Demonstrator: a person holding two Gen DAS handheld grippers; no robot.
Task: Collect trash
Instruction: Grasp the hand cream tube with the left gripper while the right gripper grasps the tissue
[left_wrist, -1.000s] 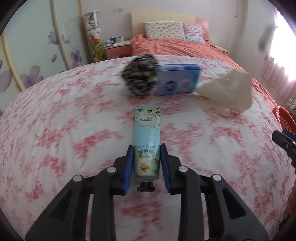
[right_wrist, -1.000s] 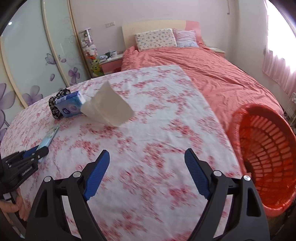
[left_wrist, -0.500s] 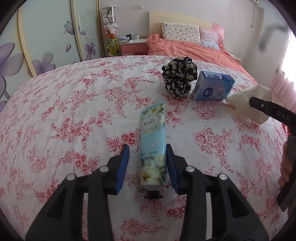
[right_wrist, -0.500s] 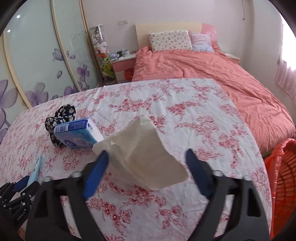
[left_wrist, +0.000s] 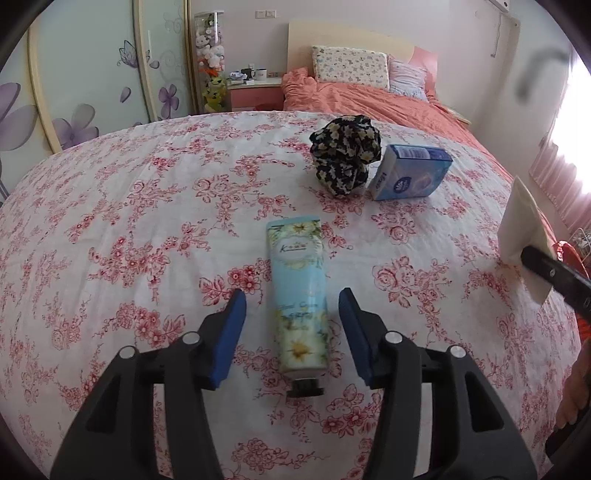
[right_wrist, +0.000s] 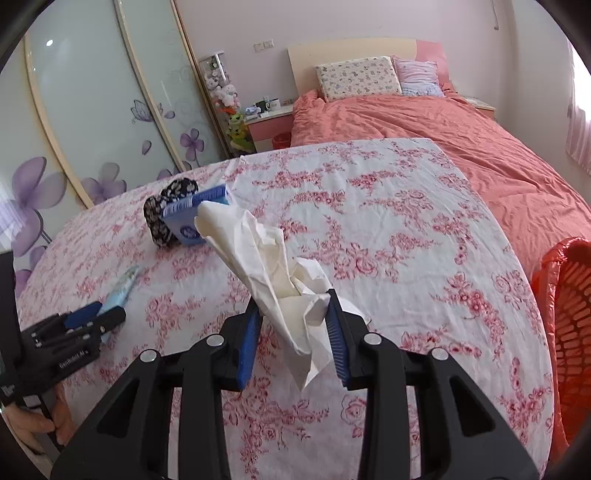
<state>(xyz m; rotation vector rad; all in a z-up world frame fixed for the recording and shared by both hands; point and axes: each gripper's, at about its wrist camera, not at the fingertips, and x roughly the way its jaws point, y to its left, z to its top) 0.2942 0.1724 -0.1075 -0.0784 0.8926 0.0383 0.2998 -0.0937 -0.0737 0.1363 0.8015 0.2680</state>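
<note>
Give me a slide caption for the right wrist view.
Right gripper clamps a crumpled tissue above the floral tablecloth.

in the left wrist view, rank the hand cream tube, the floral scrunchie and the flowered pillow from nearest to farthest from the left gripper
1. Hand cream tube, lying between the left gripper's open fingers.
2. Floral scrunchie, farther up the tablecloth, slightly right.
3. Flowered pillow, at the bed's headboard, far back.
</note>
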